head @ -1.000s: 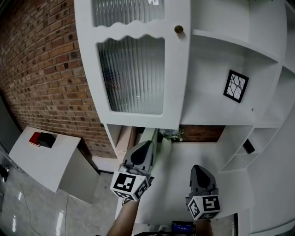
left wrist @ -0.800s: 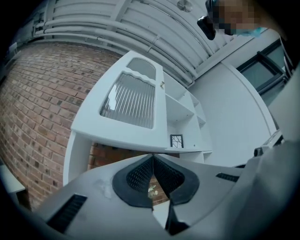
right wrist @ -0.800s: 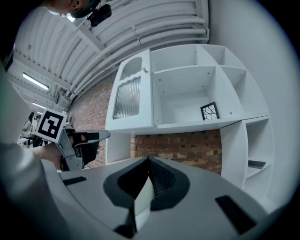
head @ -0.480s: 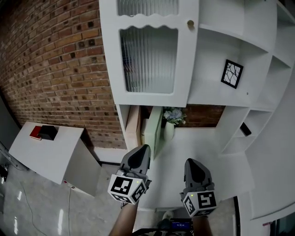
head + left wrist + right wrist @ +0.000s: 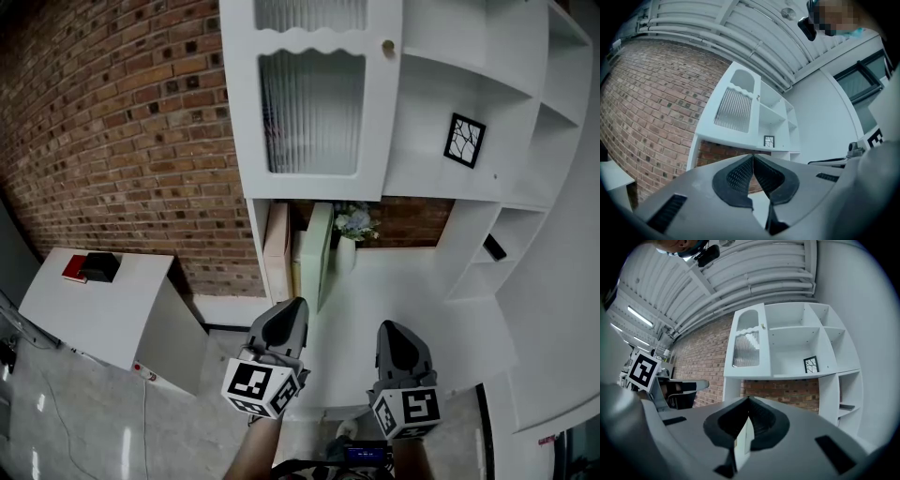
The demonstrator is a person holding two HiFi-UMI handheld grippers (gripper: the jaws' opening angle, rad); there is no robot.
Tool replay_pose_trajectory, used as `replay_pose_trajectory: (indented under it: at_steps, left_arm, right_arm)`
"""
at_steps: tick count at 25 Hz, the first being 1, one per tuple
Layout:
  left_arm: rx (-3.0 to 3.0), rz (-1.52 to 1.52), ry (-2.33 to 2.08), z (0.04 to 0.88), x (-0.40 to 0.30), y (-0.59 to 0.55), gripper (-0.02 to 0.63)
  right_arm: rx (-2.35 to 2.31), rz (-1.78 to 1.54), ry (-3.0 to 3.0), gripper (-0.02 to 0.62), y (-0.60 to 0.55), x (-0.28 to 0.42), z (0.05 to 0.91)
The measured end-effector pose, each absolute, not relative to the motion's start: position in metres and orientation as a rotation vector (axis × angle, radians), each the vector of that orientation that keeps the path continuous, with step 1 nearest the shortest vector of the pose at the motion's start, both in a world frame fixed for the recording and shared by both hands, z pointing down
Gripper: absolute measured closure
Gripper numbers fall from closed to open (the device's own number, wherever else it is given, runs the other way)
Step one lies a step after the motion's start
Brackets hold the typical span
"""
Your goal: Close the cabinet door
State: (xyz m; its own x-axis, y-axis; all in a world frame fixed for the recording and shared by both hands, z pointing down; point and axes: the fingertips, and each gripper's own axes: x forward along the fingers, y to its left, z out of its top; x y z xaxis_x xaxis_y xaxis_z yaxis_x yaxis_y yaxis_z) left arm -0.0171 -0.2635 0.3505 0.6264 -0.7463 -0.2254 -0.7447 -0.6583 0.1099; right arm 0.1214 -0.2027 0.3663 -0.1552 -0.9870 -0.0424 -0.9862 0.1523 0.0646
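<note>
The white cabinet (image 5: pixel 319 103) stands against the brick wall. Its upper door (image 5: pixel 312 112), with ribbed glass and a small round knob (image 5: pixel 386 46), lies flush with the cabinet front. Below it, a pale lower door panel (image 5: pixel 319 253) juts outward, seen edge-on, next to a wooden-coloured panel (image 5: pixel 277 246). My left gripper (image 5: pixel 293 307) hovers short of that lower panel, jaws shut and empty. My right gripper (image 5: pixel 389 328) hangs over the white counter (image 5: pixel 412 291), also shut with nothing held. Both gripper views show the cabinet (image 5: pixel 740 108) (image 5: pixel 750 341) well ahead of the closed tips (image 5: pixel 753 156) (image 5: pixel 748 400).
A vase of flowers (image 5: pixel 352 225) stands in the niche under the shelves. A framed picture (image 5: pixel 464 141) leans on an open shelf, and a dark object (image 5: pixel 494 248) lies on a lower right shelf. A white side table (image 5: pixel 103 309) carrying a red and black item (image 5: pixel 89 268) stands at left.
The cabinet has shrunk and shifted up and to the right in the head view as I backed away. Both grippers stayed shut, low in the frame; the lower panel shows more.
</note>
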Motion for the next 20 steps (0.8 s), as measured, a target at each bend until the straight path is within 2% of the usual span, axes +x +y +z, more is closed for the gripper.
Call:
replay_pose_trajectory:
  at_steps: [20]
  left_arm:
    - [2.829, -0.350, -1.340, 0.357, -0.013, -0.269, 0.592]
  right_arm:
    - [2.034, -0.118, -2.360, 0.595, -0.209, 0.130, 0.366]
